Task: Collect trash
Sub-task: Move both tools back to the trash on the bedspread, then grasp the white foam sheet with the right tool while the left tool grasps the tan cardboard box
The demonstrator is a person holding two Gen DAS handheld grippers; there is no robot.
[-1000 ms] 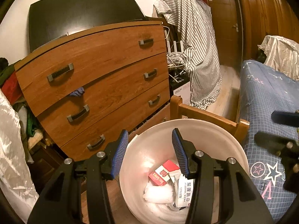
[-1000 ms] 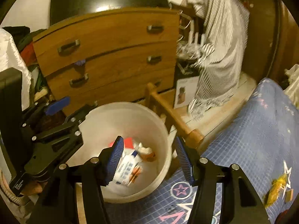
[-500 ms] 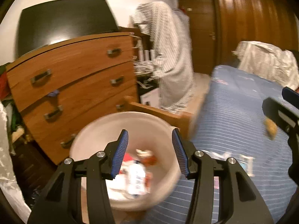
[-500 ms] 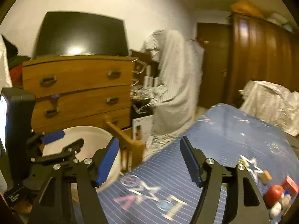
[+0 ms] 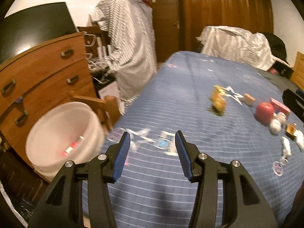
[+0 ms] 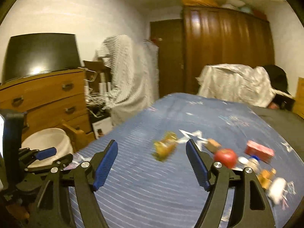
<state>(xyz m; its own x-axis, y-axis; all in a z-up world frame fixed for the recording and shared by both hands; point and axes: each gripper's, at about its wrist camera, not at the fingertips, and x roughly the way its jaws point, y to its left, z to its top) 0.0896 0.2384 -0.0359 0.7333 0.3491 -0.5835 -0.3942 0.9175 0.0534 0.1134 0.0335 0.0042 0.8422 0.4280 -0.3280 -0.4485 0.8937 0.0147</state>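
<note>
Right wrist: littered blue bedspread (image 6: 152, 186)

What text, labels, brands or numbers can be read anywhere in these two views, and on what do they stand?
None can be read.
Bedspread: pale printed letters near the stars, smeared by motion blur.
Red box: any print is blurred.
Trash in the white bucket: red and white packets, print too blurred.
White carton on the floor: a dark picture, no legible words.
</note>
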